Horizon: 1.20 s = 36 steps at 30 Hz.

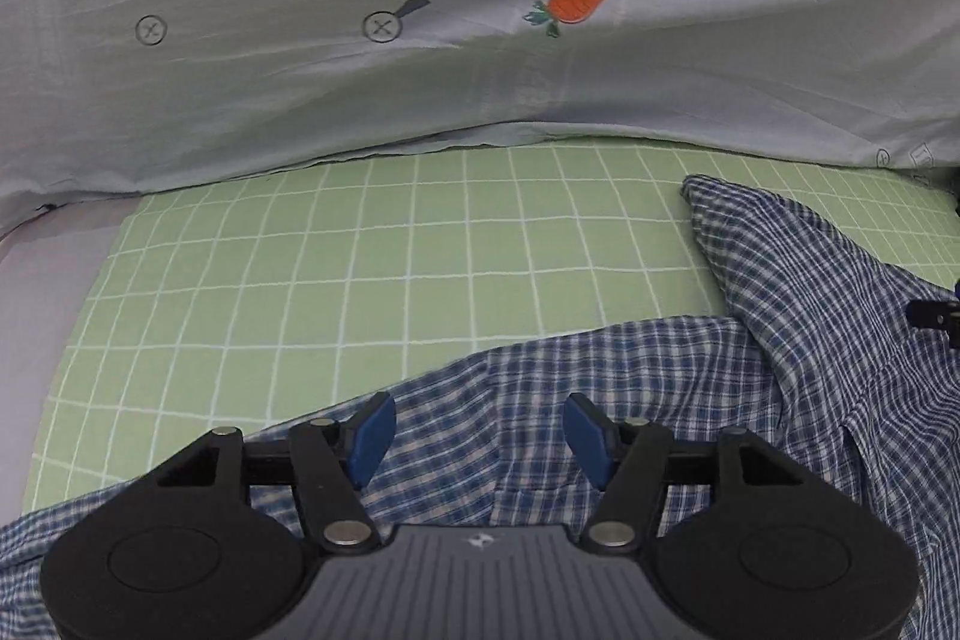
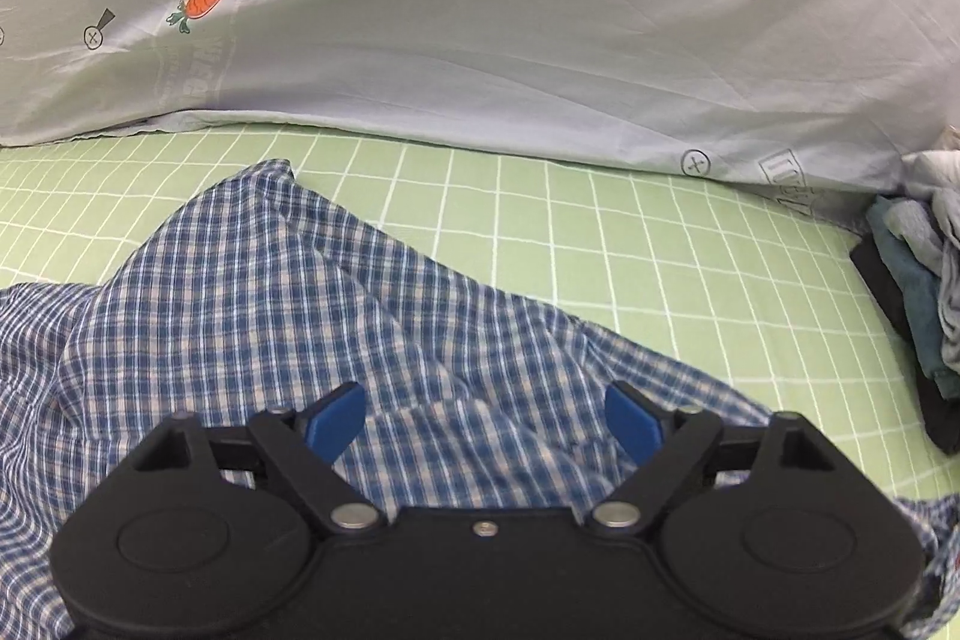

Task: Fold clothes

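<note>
A blue and white checked shirt [image 1: 780, 340] lies rumpled on a green grid-patterned sheet [image 1: 360, 280]. It also shows in the right wrist view [image 2: 270, 310], with one corner reaching toward the back. My left gripper [image 1: 480, 439] is open, its blue pads apart just above the shirt's left part. My right gripper [image 2: 483, 421] is open over the shirt's middle folds. Neither holds cloth.
A pale grey quilt with carrot prints [image 1: 480, 10] is bunched along the back of the bed [image 2: 540, 40]. A pile of dark and grey clothes [image 2: 924, 292] sits at the right edge. The green sheet [image 2: 690, 250] lies bare between shirt and quilt.
</note>
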Motion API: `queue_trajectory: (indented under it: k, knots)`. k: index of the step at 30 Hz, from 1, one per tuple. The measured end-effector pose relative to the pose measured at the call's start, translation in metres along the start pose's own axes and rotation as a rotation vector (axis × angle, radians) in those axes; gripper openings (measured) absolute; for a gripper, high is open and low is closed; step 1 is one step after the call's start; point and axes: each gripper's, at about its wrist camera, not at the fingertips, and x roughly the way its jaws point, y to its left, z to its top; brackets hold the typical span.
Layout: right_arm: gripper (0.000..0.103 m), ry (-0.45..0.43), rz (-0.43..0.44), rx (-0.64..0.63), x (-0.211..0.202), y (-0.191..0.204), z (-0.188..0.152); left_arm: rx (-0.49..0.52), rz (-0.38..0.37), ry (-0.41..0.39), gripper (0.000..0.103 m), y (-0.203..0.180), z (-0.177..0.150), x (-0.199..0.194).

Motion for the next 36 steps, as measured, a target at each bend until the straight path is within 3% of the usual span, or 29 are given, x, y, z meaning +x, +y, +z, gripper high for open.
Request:
queue_trajectory:
  k: [2,5,10,12,14,15,16,17,18,21,25,26,27,28,30,33,36]
  knots:
    - [0.071,-0.001,0.045,-0.012,0.016,0.0,0.012,0.07,-0.053,0.013,0.066,-0.018,0.009,0.02]
    - [0.07,0.003,0.109,-0.03,0.039,0.008,0.024,0.131,-0.11,0.032,0.067,-0.033,0.016,0.043]
    - [0.067,0.018,0.201,-0.021,0.063,0.014,0.03,0.096,-0.227,0.067,0.068,-0.035,0.017,0.064]
    - [0.048,0.032,0.226,-0.003,0.069,0.013,0.029,0.083,-0.253,0.082,0.067,-0.036,0.016,0.069]
    - [0.033,0.027,0.234,-0.01,0.069,0.013,0.025,0.075,-0.253,0.079,0.05,-0.038,0.011,0.071]
    - [0.013,0.023,0.238,-0.014,0.069,0.013,0.024,0.07,-0.229,0.06,0.046,-0.04,0.009,0.07]
    - [0.002,0.027,0.242,-0.023,0.068,0.013,0.022,0.044,-0.206,0.051,0.033,-0.04,0.008,0.069]
    - [0.0,0.016,0.238,-0.022,0.066,0.012,0.019,0.017,-0.183,0.043,0.009,-0.039,0.006,0.068]
    - [0.0,0.002,0.233,-0.018,0.062,0.011,0.016,-0.028,-0.175,0.044,0.004,-0.035,0.006,0.067]
    - [0.0,-0.017,0.215,0.02,0.051,0.005,0.009,-0.148,-0.172,0.019,0.001,-0.021,0.004,0.059]
    - [0.006,-0.008,0.157,0.022,0.047,-0.003,0.007,-0.188,-0.129,-0.051,0.001,-0.006,0.003,0.036]
    - [0.023,-0.005,0.143,0.021,0.046,-0.004,0.007,-0.193,-0.11,-0.063,0.0,-0.003,0.003,0.032]
    - [0.047,-0.015,0.138,0.023,0.047,-0.005,0.009,-0.199,-0.088,-0.072,0.0,0.001,0.002,0.028]
    - [0.053,-0.028,0.136,0.024,0.047,-0.006,0.011,-0.216,-0.075,-0.073,0.0,0.005,0.001,0.027]
    - [0.053,-0.041,0.167,0.049,0.049,-0.006,0.018,-0.26,-0.05,-0.066,0.0,0.016,-0.004,0.026]
    - [0.054,-0.058,0.247,0.068,0.05,0.002,0.03,-0.331,0.05,-0.02,0.0,0.037,-0.015,0.032]
    - [0.059,-0.064,0.305,0.037,0.056,0.018,0.042,-0.447,0.072,0.023,0.0,0.063,-0.027,0.035]
